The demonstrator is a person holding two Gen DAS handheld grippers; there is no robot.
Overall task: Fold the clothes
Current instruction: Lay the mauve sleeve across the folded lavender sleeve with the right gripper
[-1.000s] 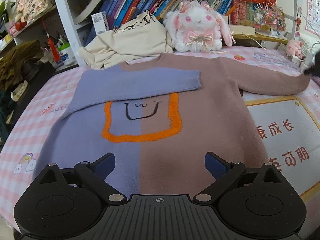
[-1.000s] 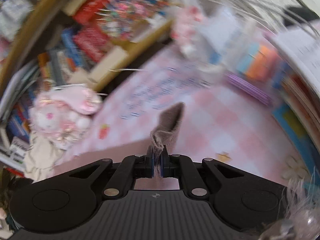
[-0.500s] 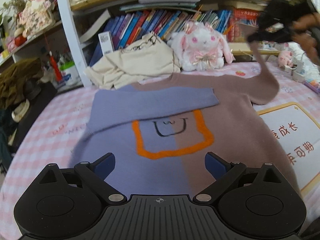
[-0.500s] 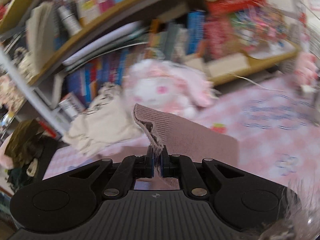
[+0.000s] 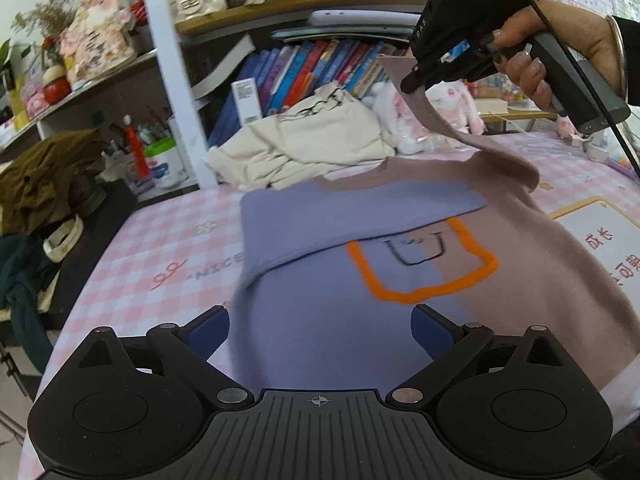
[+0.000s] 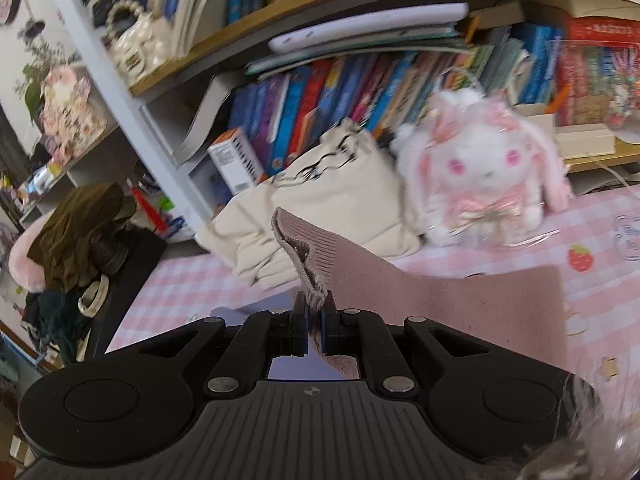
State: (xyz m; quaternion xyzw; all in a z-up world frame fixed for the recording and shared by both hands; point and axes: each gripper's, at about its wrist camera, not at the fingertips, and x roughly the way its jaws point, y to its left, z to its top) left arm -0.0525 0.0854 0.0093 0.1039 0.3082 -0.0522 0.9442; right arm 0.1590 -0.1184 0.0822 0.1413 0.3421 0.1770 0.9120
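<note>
A half-purple, half-mauve sweater (image 5: 400,292) with an orange-outlined face lies flat on the pink checked tablecloth (image 5: 168,256). Its purple sleeve (image 5: 360,208) is folded across the chest. The mauve sleeve (image 5: 472,140) rises in an arc above the sweater, its ribbed cuff (image 6: 304,256) pinched by my right gripper (image 6: 315,320), which is shut on it. A hand holds that gripper (image 5: 412,80) high at the upper right of the left wrist view. My left gripper (image 5: 320,324) hovers open over the sweater's hem, holding nothing.
A cream garment (image 5: 316,140) is heaped behind the sweater by a white-pink plush rabbit (image 6: 484,176). Bookshelves (image 6: 320,92) stand behind them. Dark clothes (image 5: 48,176) pile off the table's left edge. A white printed card (image 5: 600,240) lies to the right.
The right gripper has lifted the mauve sleeve off the table and swung it up and leftward over the sweater. The left gripper has stayed open near the hem, tilting upward.
</note>
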